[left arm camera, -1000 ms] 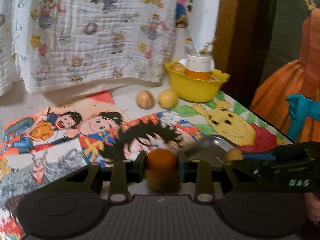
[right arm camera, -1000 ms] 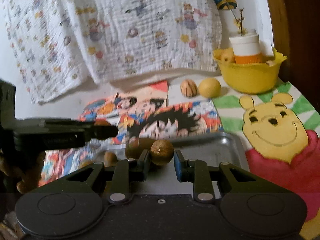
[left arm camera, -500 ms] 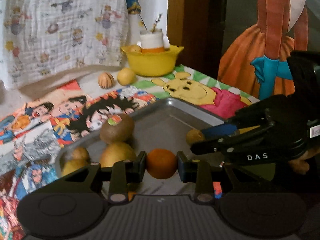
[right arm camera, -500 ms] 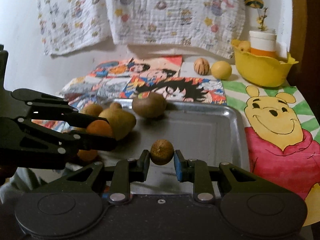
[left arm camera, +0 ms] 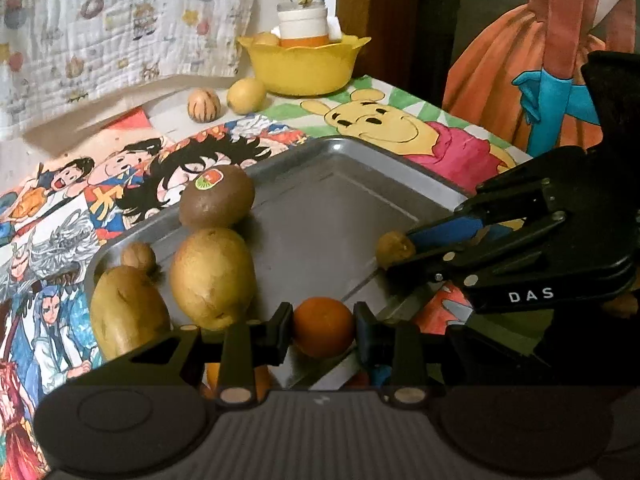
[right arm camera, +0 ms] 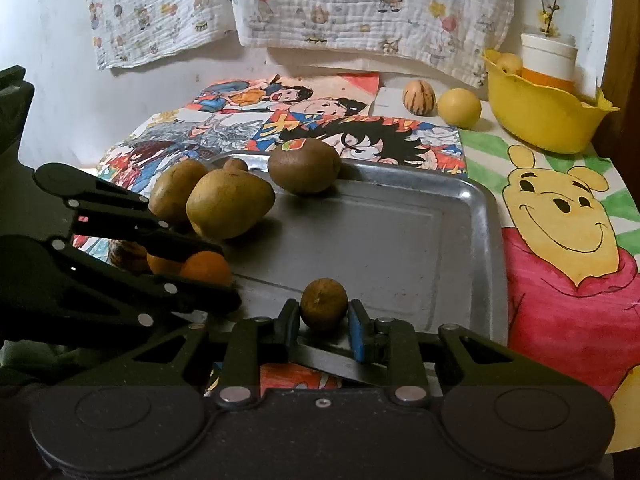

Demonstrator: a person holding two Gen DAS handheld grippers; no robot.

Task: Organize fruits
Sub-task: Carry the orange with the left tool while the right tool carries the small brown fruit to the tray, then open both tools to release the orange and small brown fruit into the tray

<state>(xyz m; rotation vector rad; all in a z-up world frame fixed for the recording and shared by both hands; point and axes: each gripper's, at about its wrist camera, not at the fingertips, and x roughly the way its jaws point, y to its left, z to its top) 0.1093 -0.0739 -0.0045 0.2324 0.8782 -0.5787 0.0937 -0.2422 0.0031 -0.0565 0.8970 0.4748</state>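
My left gripper (left arm camera: 323, 330) is shut on a small orange fruit (left arm camera: 322, 327) just above the near edge of a metal tray (left arm camera: 320, 216). My right gripper (right arm camera: 323, 314) is shut on a small round brown fruit (right arm camera: 323, 309) over the tray's (right arm camera: 400, 240) near side. The right gripper (left arm camera: 394, 250) also shows in the left wrist view, reaching in from the right. In the tray lie a kiwi (left arm camera: 217, 196) with a sticker, two yellow-brown fruits (left arm camera: 212, 278) and a small brown one (left arm camera: 138, 257). The left gripper (right arm camera: 208, 270) and its orange fruit (right arm camera: 206, 268) appear at the left of the right wrist view.
A yellow bowl (right arm camera: 544, 120) with a white jar stands at the back right. A striped fruit (right arm camera: 418, 97) and a lemon (right arm camera: 458, 107) lie beside it on the table. Cartoon pictures cover the table; a printed cloth (right arm camera: 320, 4) hangs behind. Another orange fruit (right arm camera: 162, 265) lies under the left gripper.
Both grippers have swung over the tray and sunk toward it, each keeping its fruit. In the last half second they barely moved.
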